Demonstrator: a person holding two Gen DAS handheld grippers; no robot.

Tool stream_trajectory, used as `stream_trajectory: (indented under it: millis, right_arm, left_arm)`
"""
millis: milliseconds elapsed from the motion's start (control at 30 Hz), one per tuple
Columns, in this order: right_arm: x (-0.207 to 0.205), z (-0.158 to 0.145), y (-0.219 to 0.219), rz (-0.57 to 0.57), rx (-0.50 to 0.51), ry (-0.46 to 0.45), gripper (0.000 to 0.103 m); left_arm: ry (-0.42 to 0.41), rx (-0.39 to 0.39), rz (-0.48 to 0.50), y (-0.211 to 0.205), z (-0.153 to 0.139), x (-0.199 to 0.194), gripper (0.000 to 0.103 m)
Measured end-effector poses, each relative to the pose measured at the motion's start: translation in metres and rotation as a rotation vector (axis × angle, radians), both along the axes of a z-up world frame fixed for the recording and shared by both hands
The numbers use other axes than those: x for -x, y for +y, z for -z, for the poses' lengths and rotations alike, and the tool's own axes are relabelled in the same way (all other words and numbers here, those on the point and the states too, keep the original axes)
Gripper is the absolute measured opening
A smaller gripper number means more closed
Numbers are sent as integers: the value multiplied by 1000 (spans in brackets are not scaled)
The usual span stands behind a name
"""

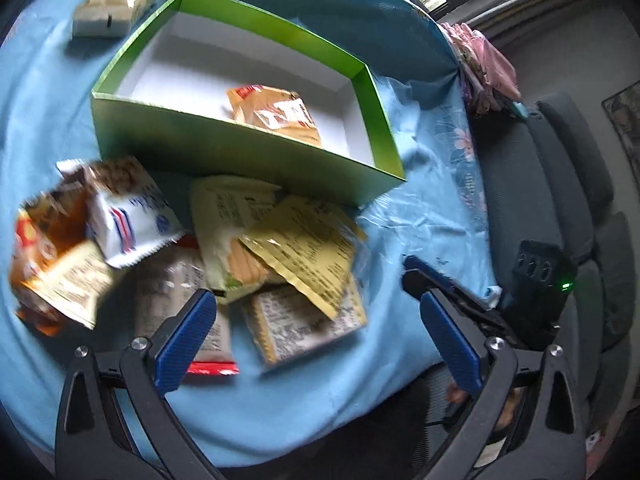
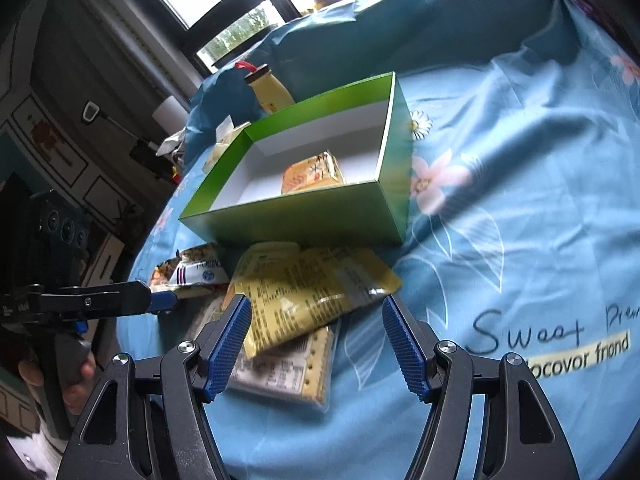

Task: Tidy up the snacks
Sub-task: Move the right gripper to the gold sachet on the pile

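My right gripper (image 2: 316,340) gapes empty over the yellow packet (image 2: 316,292), which tops a snack pile just before the green box (image 2: 304,216). My left gripper (image 1: 316,328), wide and empty, hovers there too. I should lower squarely, pinch only that packet.
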State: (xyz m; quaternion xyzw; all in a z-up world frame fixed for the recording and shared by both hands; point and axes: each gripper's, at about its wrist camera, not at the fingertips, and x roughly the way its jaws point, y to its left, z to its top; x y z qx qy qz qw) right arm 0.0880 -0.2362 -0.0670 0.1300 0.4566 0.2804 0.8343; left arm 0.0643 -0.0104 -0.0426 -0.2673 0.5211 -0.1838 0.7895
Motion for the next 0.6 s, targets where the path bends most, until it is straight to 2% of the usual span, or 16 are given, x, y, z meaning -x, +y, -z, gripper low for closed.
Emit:
stream_trajectory:
  millis: [300, 567, 600]
  right_arm:
    - [5, 16, -11, 23, -77, 66, 69]
    - [3, 26, -13, 32, -118, 105, 69]
    - [2, 27, -13, 33, -120, 106, 69]
  left_arm:
    - [15, 35, 20, -13, 4, -1, 101]
    - [42, 50, 31, -22, 12, -4, 93]
    - [45, 51, 29, -22, 13, -4, 88]
